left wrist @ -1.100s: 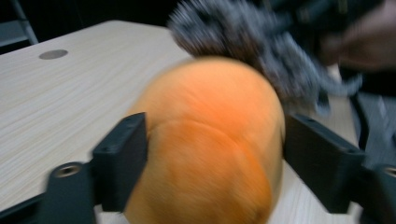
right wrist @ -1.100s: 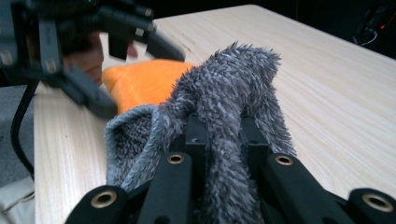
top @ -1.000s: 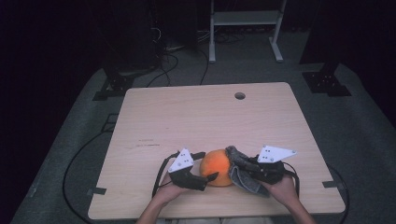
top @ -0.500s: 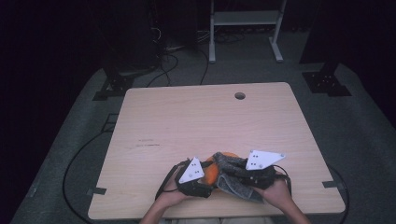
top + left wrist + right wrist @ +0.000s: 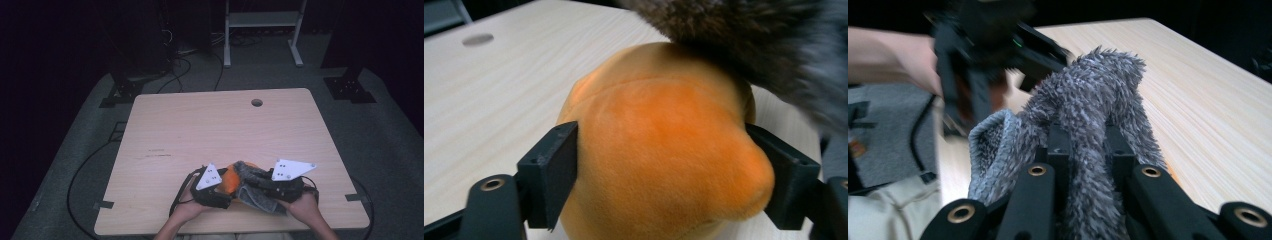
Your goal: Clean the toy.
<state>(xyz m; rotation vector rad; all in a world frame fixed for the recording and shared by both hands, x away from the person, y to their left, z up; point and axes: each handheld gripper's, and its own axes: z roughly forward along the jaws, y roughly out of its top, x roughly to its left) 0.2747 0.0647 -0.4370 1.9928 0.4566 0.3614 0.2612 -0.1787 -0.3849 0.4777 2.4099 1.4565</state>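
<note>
High view: a person's two hands come in at the near edge of the light wooden bench [image 5: 200, 130], each carrying a pair of tongs. The left tongs [image 5: 223, 188] sit against the orange plush ball [image 5: 231, 178], which rests on the bench near its front edge. The right tongs [image 5: 260, 186] lie just beside the ball on its other side, with the grey fuzzy cloth [image 5: 255, 187] bunched between them and the ball; part of the cloth lies over the top of the ball. A round hole [image 5: 257, 102] sits in the bench well apart, toward the far edge.

Left gripper view: the orange plush ball [image 5: 669, 150] sits between the two black jaws of the left tongs [image 5: 664, 170], one jaw at each flank, both meeting the plush. The jaws have just been opening a little, with the ball between them, and they stand at a middling width set by the ball. The grey fuzzy cloth [image 5: 769, 45] drapes over the far upper side of the ball, touching it.

Right gripper view: the right tongs [image 5: 1088, 145] are closed narrowly on a fold of the grey fuzzy cloth [image 5: 1088, 95], which rises in a hump above the jaws and spills over them. The left tongs [image 5: 978, 45], blurred, stand just beyond the cloth, with the hand [image 5: 908, 55] behind them.
</note>
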